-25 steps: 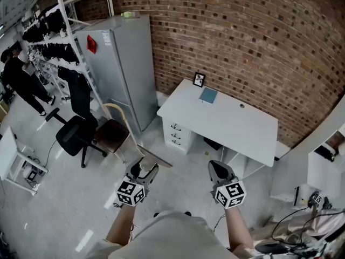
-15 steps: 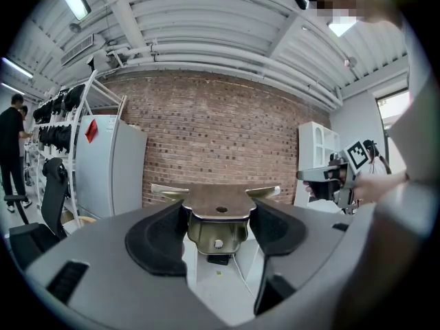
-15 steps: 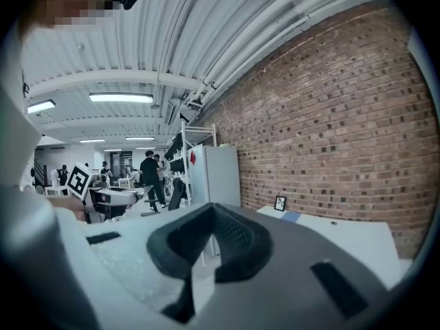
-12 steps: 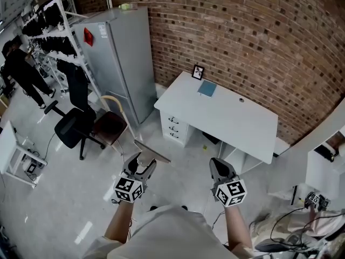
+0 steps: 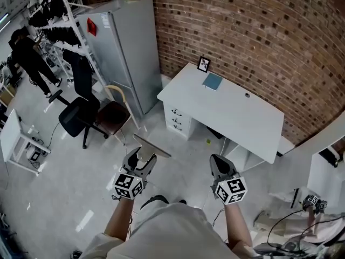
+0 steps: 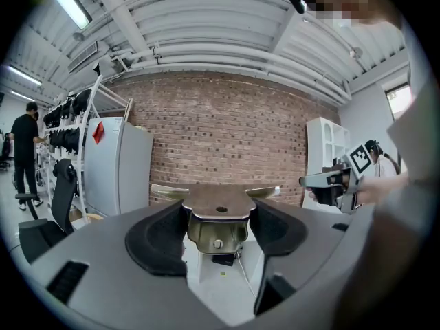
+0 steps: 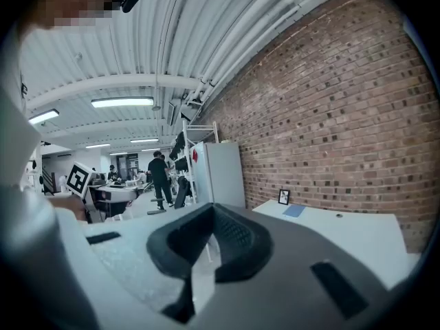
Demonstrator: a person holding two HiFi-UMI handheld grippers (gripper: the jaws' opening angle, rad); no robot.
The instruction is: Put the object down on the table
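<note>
My left gripper (image 5: pixel 140 159) is shut on a brownish metal bracket (image 5: pixel 152 145), a flat plate with a folded tab that sticks out past the jaws. In the left gripper view the bracket (image 6: pixel 218 208) sits between the two dark pads, held level in the air above the floor. My right gripper (image 5: pixel 218 165) hangs beside it to the right, shut and holding nothing; its pads (image 7: pixel 234 243) meet in the right gripper view. The white table (image 5: pixel 237 124) stands ahead against the brick wall, well beyond both grippers.
On the table's far end lie a small picture frame (image 5: pixel 203 64) and a blue book (image 5: pixel 212 81). A grey cabinet (image 5: pixel 126 42) stands left of the table, with a black office chair (image 5: pixel 78 120) and a brown chair (image 5: pixel 114 115). A person (image 5: pixel 29 55) stands at far left.
The view has shifted a little toward the table. My left gripper keeps its hold on the bracket, and both grippers stay side by side in about the same place.
</note>
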